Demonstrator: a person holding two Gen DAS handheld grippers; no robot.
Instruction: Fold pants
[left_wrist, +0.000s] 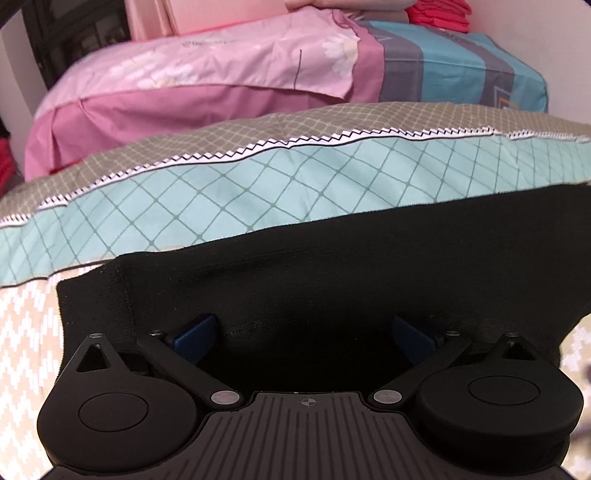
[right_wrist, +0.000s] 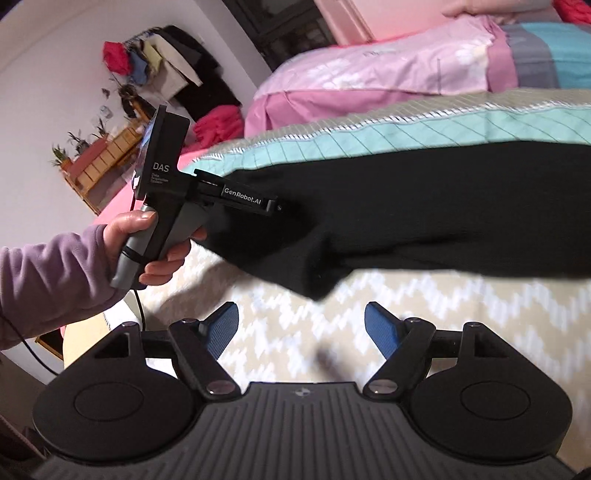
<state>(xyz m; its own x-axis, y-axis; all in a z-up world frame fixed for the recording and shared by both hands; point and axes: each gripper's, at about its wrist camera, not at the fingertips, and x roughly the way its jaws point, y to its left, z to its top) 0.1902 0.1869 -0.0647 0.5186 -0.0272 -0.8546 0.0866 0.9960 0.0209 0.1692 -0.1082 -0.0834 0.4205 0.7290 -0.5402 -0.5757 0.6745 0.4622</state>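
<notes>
We see the black knit pants lying across the beige zigzag-patterned bed cover, their far edge against a folded teal quilt with a diamond grid. Our left gripper hangs over the pants with its blue-padded jaws spread wide; whether the pads touch the cloth we cannot tell. Our right gripper hovers above bare cover, jaws wide apart and empty, short of the pants' near edge. A hand in a lilac fleece sleeve grips the left tool's handle. Pink bedding lies beyond.

Matt black knit pants, ribbed blue, seemingly rubber pads, printed cotton-like bedding.
</notes>
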